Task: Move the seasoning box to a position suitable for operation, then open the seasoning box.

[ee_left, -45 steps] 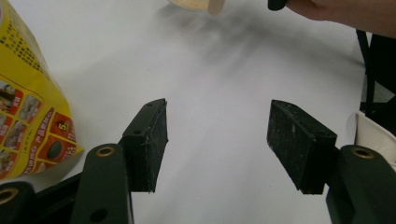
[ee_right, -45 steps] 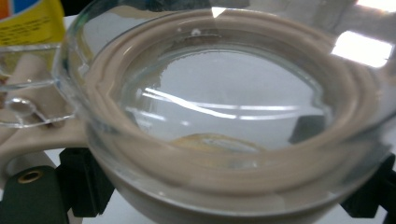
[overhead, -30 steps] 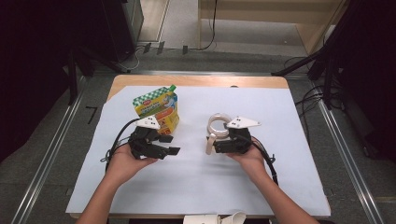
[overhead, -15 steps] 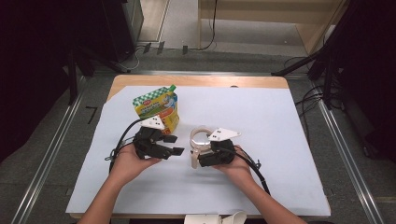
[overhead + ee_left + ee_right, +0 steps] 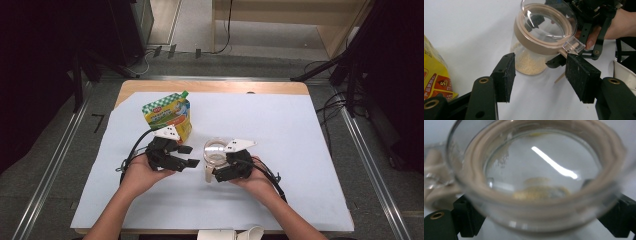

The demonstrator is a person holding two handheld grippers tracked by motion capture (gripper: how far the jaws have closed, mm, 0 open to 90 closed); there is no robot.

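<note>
- A clear jar [image 5: 216,152] with a tan lid is sitting at table centre, at five o'clock from a pouch [image 5: 169,116].
- The right gripper [image 5: 223,172] is clamping its smooth, breakable body.
- The left gripper [image 5: 541,75] is waiting with jaws apart; the lid's latch looks the likeliest hold.

The clear glass jar [image 5: 216,152] with a tan-sealed lid and clasp stands upright mid-counter, slightly nearer the front edge, pale grains covering its bottom.

Lab (rail-framed table [image 5: 300,130], cables [image 5: 330,107])
</note>
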